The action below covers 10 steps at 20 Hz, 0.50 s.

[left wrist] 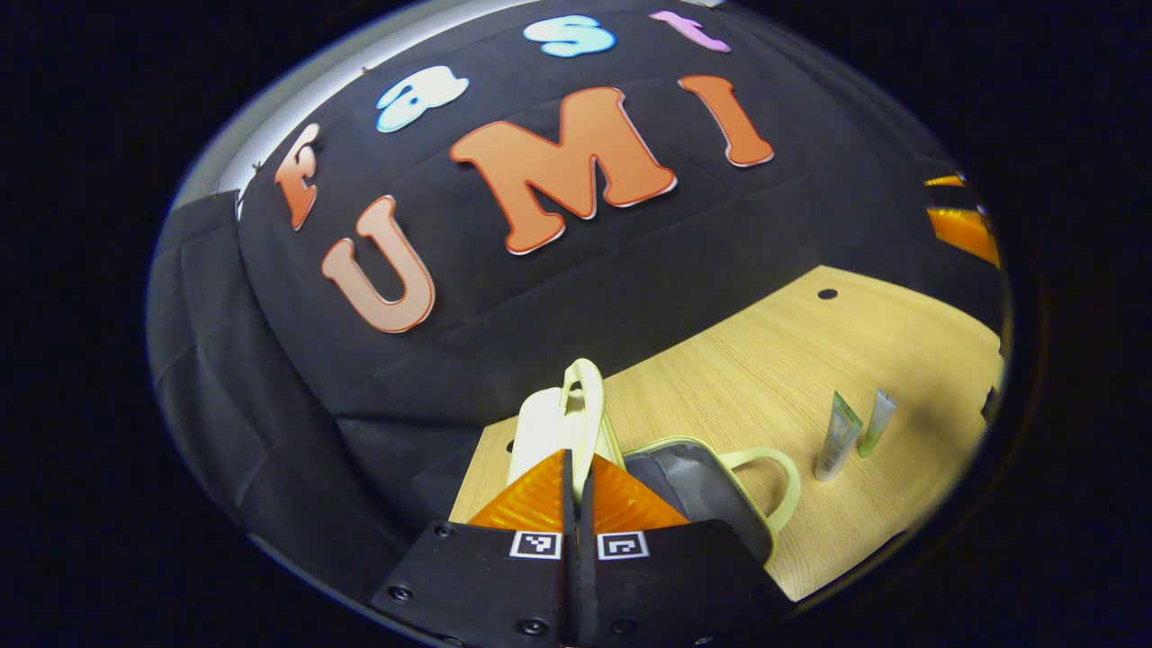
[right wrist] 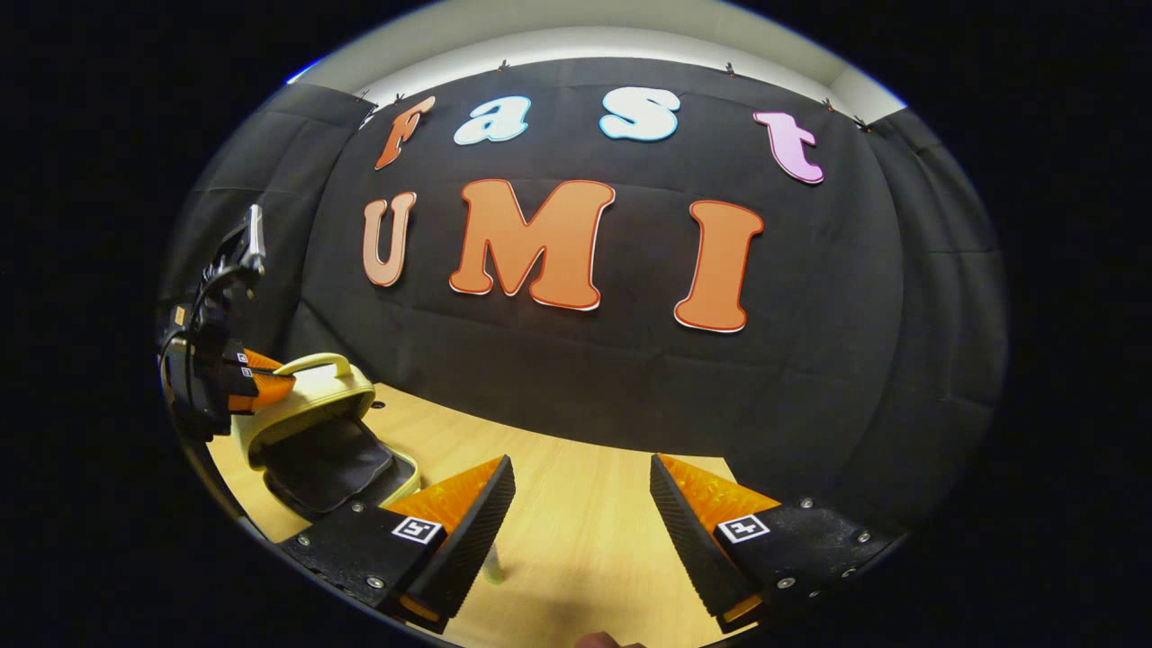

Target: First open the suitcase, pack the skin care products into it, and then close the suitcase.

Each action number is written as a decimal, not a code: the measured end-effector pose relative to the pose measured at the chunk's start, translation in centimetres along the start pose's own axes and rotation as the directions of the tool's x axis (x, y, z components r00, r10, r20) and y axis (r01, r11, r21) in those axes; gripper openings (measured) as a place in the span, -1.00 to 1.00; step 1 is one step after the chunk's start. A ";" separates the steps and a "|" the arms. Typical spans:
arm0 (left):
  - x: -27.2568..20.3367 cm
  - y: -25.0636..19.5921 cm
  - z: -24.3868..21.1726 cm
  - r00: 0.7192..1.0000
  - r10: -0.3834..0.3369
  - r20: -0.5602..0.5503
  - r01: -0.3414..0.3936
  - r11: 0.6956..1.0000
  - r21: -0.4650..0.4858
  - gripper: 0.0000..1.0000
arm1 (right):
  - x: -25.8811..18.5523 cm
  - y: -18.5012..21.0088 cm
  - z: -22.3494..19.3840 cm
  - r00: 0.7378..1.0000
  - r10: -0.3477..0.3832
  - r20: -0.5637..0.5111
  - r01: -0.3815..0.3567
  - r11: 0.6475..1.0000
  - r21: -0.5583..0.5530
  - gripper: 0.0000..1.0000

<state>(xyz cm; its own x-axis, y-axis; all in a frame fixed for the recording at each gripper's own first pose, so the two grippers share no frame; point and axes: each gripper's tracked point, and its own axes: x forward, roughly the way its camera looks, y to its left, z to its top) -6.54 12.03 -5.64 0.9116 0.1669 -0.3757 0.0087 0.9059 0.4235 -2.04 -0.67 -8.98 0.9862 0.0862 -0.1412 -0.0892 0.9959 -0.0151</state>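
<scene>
Left gripper (left wrist: pixel 576 468) clenched on the light, stiff suitcase (left wrist: pixel 693 481) lid (left wrist: pixel 553 423), holding it up; right gripper (right wrist: pixel 580 504) released; slim tubes (left wrist: pixel 855 432) right of suitcase look tippy, pinch mid-body.

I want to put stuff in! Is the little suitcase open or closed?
Open. The left gripper holds the suitcase lid raised, and the dark lining inside shows. The two tubes stand outside on the table.
</scene>
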 end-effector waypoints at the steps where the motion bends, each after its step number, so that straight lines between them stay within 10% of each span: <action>1: 0.1 0.3 -0.1 1.000 0.009 0.007 -0.009 1.000 -0.023 -0.99 | 0.3 1.1 0.2 1.000 -0.002 0.000 0.002 1.000 -0.003 0.91; 10: 0.5 5.4 -3.7 0.992 0.122 0.002 -0.122 0.990 -0.075 -0.99 | 1.8 8.3 0.5 0.997 -0.054 -0.050 0.054 0.998 -0.016 0.91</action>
<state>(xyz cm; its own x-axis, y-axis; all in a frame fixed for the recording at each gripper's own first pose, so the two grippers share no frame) -7.58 18.44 -6.56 0.9065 0.2758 -0.3197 -0.1333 0.9054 0.4030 -0.89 7.78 -8.87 0.9814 0.0304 -0.1897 -0.0384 0.9985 -0.0384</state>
